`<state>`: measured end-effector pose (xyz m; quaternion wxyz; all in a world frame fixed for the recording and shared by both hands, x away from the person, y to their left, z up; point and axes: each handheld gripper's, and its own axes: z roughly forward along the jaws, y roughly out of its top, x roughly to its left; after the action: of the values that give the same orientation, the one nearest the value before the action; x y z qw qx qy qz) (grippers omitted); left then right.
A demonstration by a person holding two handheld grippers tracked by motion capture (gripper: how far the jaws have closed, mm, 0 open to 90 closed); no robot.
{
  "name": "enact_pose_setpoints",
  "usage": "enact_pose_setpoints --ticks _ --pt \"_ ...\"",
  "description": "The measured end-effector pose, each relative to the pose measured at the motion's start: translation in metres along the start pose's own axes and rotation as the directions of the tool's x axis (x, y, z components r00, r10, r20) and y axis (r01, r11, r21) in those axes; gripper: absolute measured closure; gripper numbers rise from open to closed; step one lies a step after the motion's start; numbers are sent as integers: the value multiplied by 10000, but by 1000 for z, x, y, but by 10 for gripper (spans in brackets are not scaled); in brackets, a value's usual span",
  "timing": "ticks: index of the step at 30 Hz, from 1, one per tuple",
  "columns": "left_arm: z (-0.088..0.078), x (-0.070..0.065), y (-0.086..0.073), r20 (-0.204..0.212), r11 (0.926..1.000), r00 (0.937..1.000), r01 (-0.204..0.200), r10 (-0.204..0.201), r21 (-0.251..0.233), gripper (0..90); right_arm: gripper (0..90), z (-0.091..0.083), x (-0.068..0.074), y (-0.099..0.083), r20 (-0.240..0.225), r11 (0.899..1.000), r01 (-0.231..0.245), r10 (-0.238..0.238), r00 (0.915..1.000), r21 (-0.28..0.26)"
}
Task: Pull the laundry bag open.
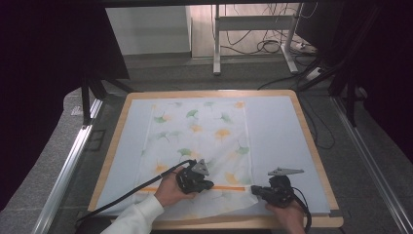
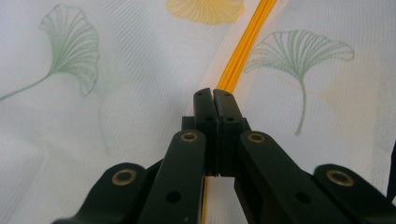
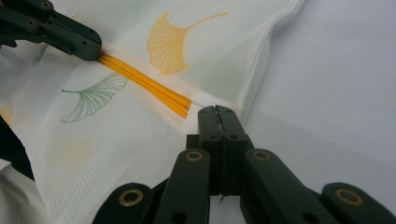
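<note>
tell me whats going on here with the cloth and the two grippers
A person holds a gripper in each hand over a white cloth printed with ginkgo leaves, spread on a pale sheet on the wooden table. The left gripper is shut, its tips on the orange stripe that crosses the cloth. The right gripper is shut too, resting at the stripe's end near the cloth's edge, which lies rumpled there.

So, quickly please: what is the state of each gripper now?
Left gripper: jaws closed, tips at the orange stripe of the cloth.
Right gripper: jaws closed at the stripe's end.
</note>
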<state>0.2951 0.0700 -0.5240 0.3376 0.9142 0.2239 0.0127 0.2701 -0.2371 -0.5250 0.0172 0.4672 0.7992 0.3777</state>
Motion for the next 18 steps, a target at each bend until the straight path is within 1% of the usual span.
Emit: enact_pose_setpoints --ticks 3,6,18 --pt "-3 2 -4 2 9999 9999 137 -137 -76 900 900 0 0 0 3 10000 5 -5 10000 11" --pt "-6 4 -8 -11 9998 9998 201 -201 -37 900 899 0 0 0 2 10000 3 -3 10000 4" --pt "-11 6 -14 -97 9996 9996 278 -278 -16 900 899 0 0 0 -2 10000 6 -6 10000 9"
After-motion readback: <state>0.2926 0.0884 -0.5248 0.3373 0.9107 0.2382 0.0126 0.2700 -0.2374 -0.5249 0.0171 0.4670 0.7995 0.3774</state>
